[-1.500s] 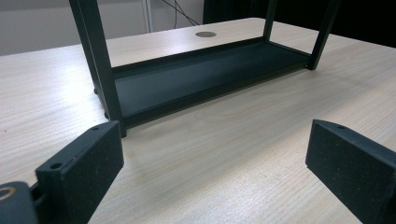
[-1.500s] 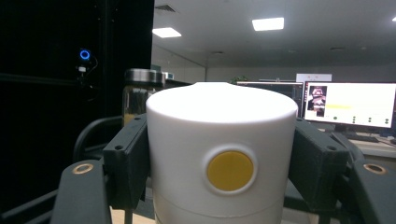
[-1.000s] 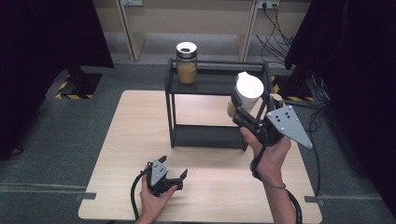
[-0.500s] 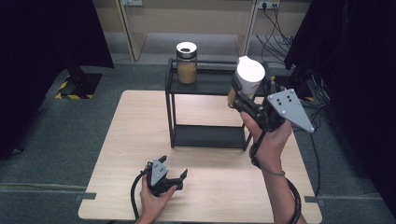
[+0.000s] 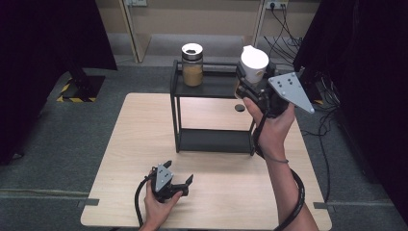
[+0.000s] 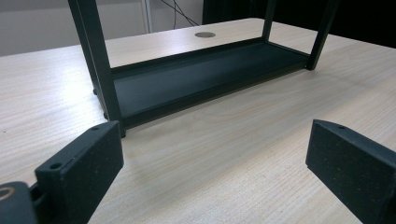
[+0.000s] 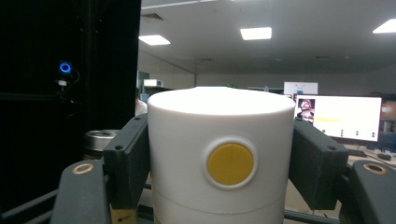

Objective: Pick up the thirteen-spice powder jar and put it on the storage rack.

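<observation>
Right claw [image 5: 248, 82] pinches the white jar [image 5: 253, 64] upright, level with the shelf rack's [image 5: 211, 86] top tier, right of the glass jar [image 5: 192, 65]; left claw [image 5: 179, 179] is spread, idle on the table [image 5: 139, 125]

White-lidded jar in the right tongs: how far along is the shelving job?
Done: a glass jar of tan powder with a black-ringed lid already stands on the black metal rack's top shelf. In hand: the right tongs clamp the white-lidded jar, raised beside that shelf's right end. Left: setting it on the shelf and letting go. The left tongs sit open and empty near the table's front edge.
</observation>
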